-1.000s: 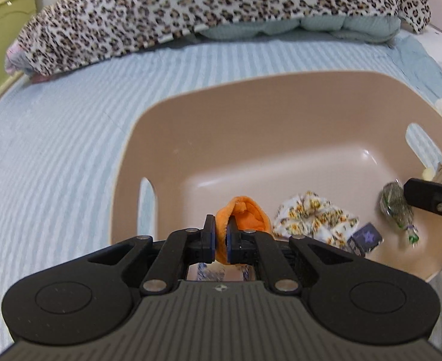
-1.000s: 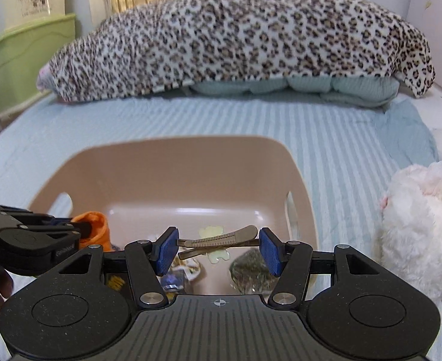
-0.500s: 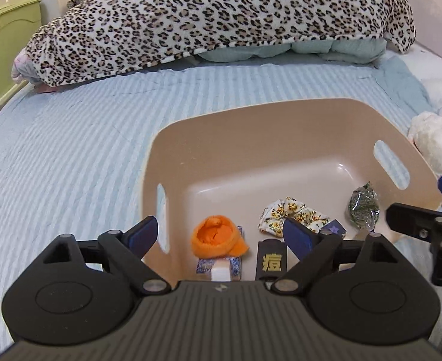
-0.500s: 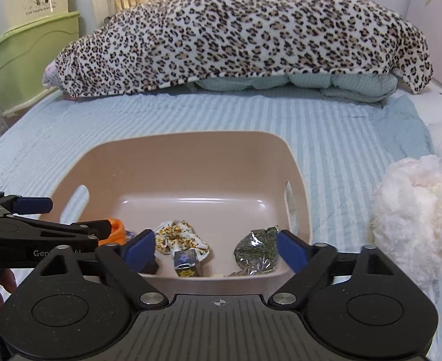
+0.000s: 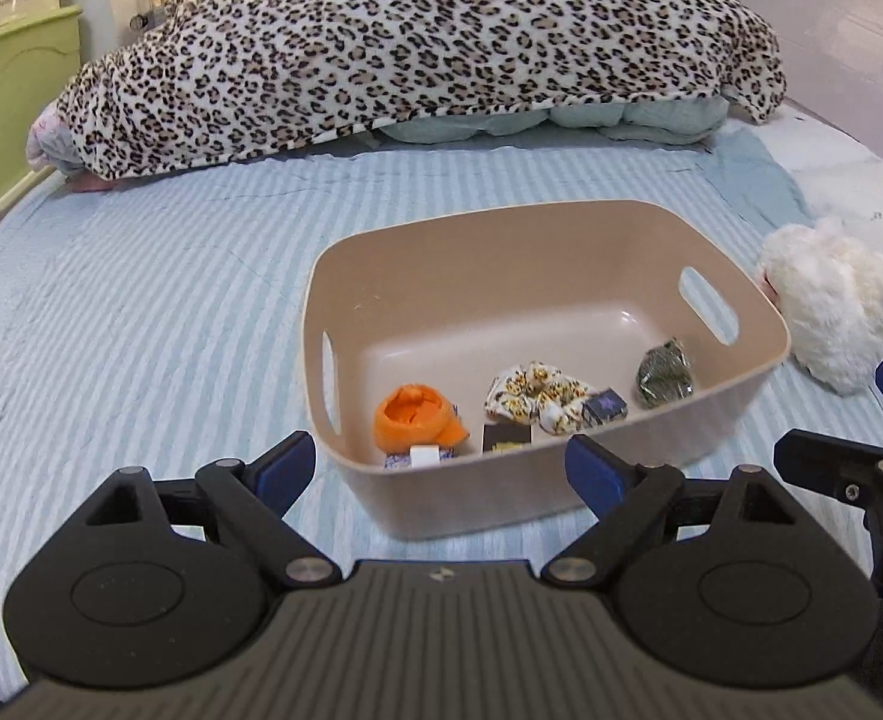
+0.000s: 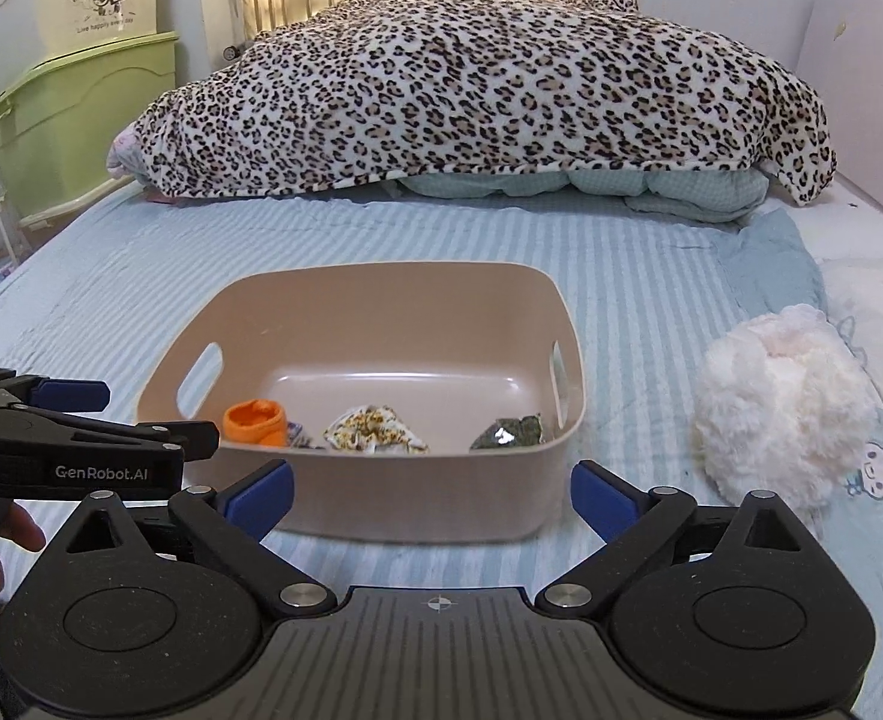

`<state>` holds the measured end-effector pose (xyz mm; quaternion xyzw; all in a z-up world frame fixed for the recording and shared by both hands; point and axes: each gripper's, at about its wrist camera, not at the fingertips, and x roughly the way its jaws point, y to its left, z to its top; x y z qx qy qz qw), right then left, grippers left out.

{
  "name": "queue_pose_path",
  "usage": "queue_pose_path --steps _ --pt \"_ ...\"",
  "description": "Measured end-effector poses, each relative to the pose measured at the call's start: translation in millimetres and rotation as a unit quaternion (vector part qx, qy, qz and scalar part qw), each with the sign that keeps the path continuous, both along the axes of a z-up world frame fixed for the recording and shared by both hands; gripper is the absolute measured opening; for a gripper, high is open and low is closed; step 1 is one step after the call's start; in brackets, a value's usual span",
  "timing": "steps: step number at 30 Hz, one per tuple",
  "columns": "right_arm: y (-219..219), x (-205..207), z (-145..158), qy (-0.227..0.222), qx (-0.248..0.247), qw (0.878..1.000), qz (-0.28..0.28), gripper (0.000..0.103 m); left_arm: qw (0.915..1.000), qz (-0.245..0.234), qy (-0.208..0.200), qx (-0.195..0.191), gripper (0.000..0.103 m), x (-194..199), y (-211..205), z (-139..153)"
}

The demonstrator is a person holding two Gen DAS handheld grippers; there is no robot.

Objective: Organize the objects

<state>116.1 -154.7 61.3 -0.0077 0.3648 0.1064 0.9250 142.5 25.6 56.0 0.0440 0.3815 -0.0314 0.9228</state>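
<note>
A beige plastic basket (image 5: pixel 561 240) (image 6: pixel 381 282) sits on the striped blue bed. In it lie an orange cloth roll (image 5: pixel 414 417) (image 6: pixel 255 420), a floral scrunchie (image 5: pixel 534 393) (image 6: pixel 375 429), a green foil packet (image 5: pixel 663 372) (image 6: pixel 507 432), a small dark star box (image 5: pixel 604 407) and a dark card (image 5: pixel 506 437). My left gripper (image 5: pixel 441 471) is open and empty, in front of the basket's near wall. My right gripper (image 6: pixel 432 495) is open and empty, also just short of the basket.
A fluffy white plush (image 5: pixel 831 306) (image 6: pixel 783 414) lies right of the basket. A leopard-print blanket (image 5: pixel 429 42) (image 6: pixel 477 84) is heaped at the bed's far end. Green and cream storage bins (image 6: pixel 75 90) stand left of the bed.
Both grippers opened and let go: the left released the orange roll, the right a tan clip, into the basket. Both have since pulled back and up, away from the basket.
</note>
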Motion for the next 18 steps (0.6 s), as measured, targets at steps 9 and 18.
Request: queue_pose_path --steps 9,18 --pt "0.9 -38.2 2.2 -0.002 0.0 1.0 0.002 0.103 0.9999 0.009 0.001 -0.015 0.091 -41.4 13.5 6.2" --pt "-0.7 -65.8 -2.9 0.015 0.001 1.0 0.002 0.103 0.9996 0.011 -0.014 -0.023 0.091 -81.1 21.4 10.1"
